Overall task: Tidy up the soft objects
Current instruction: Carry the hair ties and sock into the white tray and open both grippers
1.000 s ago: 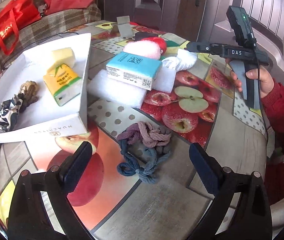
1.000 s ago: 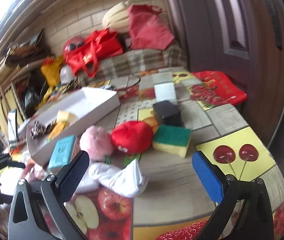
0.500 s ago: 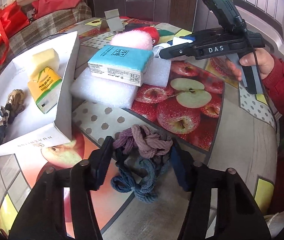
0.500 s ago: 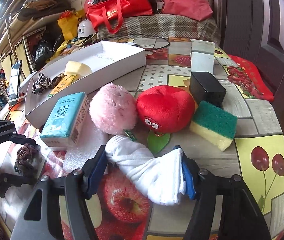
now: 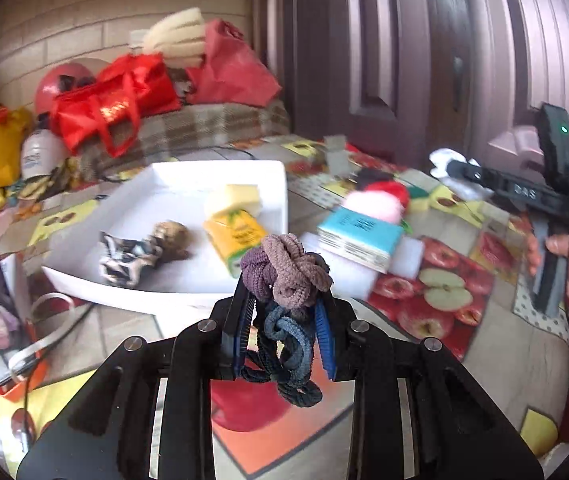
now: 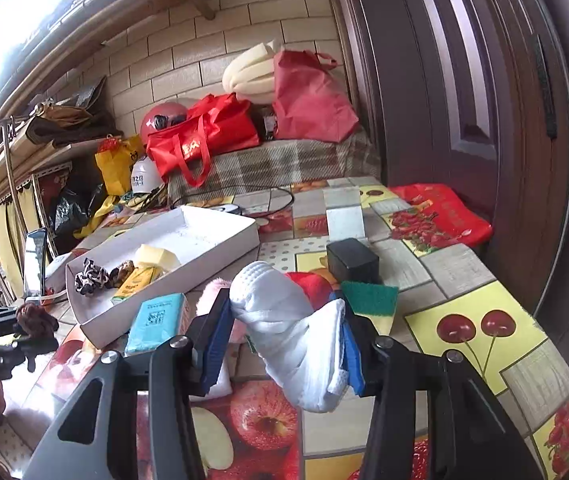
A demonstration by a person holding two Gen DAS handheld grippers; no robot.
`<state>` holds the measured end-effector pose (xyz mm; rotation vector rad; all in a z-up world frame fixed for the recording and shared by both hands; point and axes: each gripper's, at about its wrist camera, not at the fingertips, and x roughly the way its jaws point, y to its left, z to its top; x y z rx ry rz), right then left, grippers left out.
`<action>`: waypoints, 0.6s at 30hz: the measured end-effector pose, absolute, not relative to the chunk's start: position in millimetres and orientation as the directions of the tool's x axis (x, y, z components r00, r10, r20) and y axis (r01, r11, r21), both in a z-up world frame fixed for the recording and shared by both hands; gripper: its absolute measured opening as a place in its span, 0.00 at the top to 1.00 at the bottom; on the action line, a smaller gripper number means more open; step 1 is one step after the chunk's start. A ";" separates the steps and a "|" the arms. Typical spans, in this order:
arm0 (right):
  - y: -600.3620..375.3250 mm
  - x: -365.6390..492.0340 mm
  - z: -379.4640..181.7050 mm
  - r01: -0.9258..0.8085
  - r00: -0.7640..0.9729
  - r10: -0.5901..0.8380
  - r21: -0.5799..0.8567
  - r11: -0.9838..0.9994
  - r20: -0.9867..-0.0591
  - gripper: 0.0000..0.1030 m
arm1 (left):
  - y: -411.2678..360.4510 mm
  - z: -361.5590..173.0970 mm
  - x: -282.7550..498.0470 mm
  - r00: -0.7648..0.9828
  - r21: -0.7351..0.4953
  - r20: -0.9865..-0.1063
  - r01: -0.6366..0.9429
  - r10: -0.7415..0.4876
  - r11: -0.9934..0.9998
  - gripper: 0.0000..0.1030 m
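Note:
My left gripper (image 5: pixel 284 320) is shut on a bundle of mauve and blue hair ties (image 5: pixel 286 276) and holds it above the table, in front of the white tray (image 5: pixel 276 188). My right gripper (image 6: pixel 284 332) is shut on a white sock (image 6: pixel 284 328) lifted off the table; it also shows in the left wrist view (image 5: pixel 464 174). The tray (image 6: pixel 220 246) holds a yellow sponge (image 5: pixel 234 198), a yellow tissue pack (image 5: pixel 236 236), a brown scrunchie (image 5: pixel 170 238) and a black-and-white scrunchie (image 5: pixel 122 258).
On the fruit-print table lie a blue tissue pack (image 6: pixel 156 320) on white foam (image 5: pixel 408 254), a pink pompom (image 5: pixel 372 206), a red plush (image 6: pixel 314 286), a green sponge (image 6: pixel 368 294) and a black box (image 6: pixel 352 260). Red bags (image 6: pixel 204 136) stand behind.
Both grippers have closed and lifted: the left took the hair ties off the table, the right took the white sock up. The left view now faces the tray.

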<state>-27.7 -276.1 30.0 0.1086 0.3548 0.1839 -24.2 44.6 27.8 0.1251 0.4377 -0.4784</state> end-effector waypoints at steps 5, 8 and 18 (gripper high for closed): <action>-244.4 -31.3 34.7 -0.187 0.933 0.210 0.105 0.977 -0.292 0.53 | 64.4 31.0 -22.7 0.869 0.027 -0.366 0.368 -0.333 0.929 0.73; -224.8 -27.1 33.6 -0.220 0.924 0.242 0.105 0.970 -0.296 0.53 | 70.6 30.3 -17.7 0.880 0.017 -0.360 0.338 -0.310 0.941 0.73; -151.4 -14.0 26.7 -0.336 0.891 0.324 0.016 0.942 -0.319 0.53 | 84.8 31.7 15.3 0.915 -0.002 -0.327 0.247 -0.234 0.969 0.73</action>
